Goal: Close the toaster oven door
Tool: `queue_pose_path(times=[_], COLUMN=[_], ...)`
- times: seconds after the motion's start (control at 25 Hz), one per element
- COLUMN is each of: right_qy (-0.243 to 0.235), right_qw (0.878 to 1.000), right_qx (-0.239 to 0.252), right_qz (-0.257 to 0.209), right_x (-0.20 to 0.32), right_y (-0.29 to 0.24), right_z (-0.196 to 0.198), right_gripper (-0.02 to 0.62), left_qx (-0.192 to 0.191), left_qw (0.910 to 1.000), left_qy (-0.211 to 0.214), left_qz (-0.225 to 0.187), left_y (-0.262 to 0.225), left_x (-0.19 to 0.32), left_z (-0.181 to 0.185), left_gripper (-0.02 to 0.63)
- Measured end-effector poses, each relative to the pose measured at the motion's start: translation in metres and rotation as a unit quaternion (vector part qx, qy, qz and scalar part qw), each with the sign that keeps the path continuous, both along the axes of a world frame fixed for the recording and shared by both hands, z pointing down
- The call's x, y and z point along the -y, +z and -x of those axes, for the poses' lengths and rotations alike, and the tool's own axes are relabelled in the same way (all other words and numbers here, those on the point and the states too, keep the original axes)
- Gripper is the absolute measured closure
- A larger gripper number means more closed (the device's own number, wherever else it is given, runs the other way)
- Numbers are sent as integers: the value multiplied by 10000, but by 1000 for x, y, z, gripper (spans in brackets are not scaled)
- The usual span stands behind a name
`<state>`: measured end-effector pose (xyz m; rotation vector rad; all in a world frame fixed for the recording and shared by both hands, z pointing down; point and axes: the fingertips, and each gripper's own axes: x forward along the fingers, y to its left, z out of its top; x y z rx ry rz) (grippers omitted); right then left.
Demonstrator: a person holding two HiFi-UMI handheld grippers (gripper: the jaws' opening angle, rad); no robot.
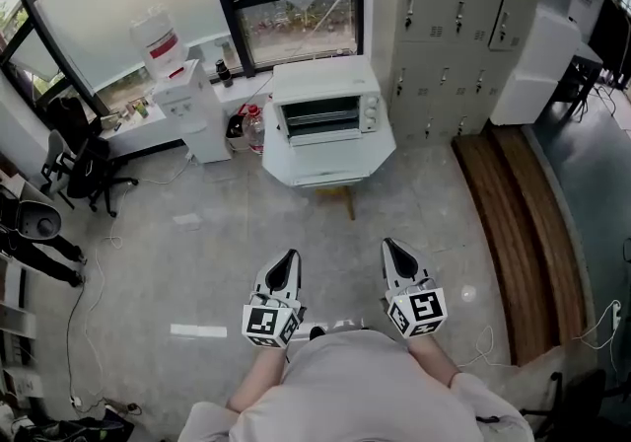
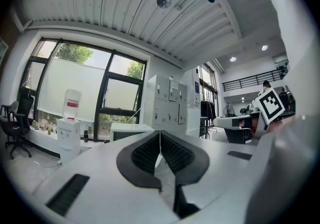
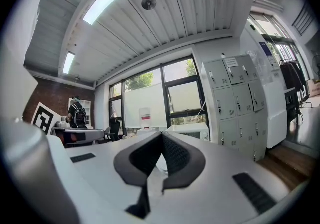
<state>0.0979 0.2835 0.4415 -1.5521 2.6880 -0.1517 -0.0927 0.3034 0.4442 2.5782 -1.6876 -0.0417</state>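
The white toaster oven (image 1: 325,100) stands on a small white table (image 1: 330,162) by the window, some way ahead of me. Its dark front opening faces me, and a white strip below it looks like the door folded down. My left gripper (image 1: 288,258) and right gripper (image 1: 387,245) hang side by side over the floor near my body, far short of the oven. Both are shut and hold nothing. The left gripper view shows its jaws (image 2: 160,133) meeting, with the oven (image 2: 127,130) small behind them. In the right gripper view the jaws (image 3: 161,135) also touch, oven (image 3: 192,129) beyond.
A water dispenser (image 1: 185,95) stands left of the oven table, with bottles (image 1: 252,126) between them. Grey lockers (image 1: 463,16) line the back right. A wooden platform (image 1: 513,223) runs along the right. An office chair (image 1: 84,169) and cables sit at the left.
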Motion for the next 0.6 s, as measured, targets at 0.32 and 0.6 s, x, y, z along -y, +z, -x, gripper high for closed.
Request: queue_pose_path(times=[0.32,0.6], right_qy=[-135,-291], right_qw=[9999,9996], right_qx=[-6,21], right_qz=[-15,8], right_x=[8,10], right_y=[3,8], right_z=[-16,-36], right_gripper=[588,588], left_qx=[40,68], left_qw=[9995,9988], left_qy=[-259,-429], left_qz=[-174,-214], left_y=[-5,-3], left_x=[0,-4], left_z=[-15,-35], left_gripper=[584,584])
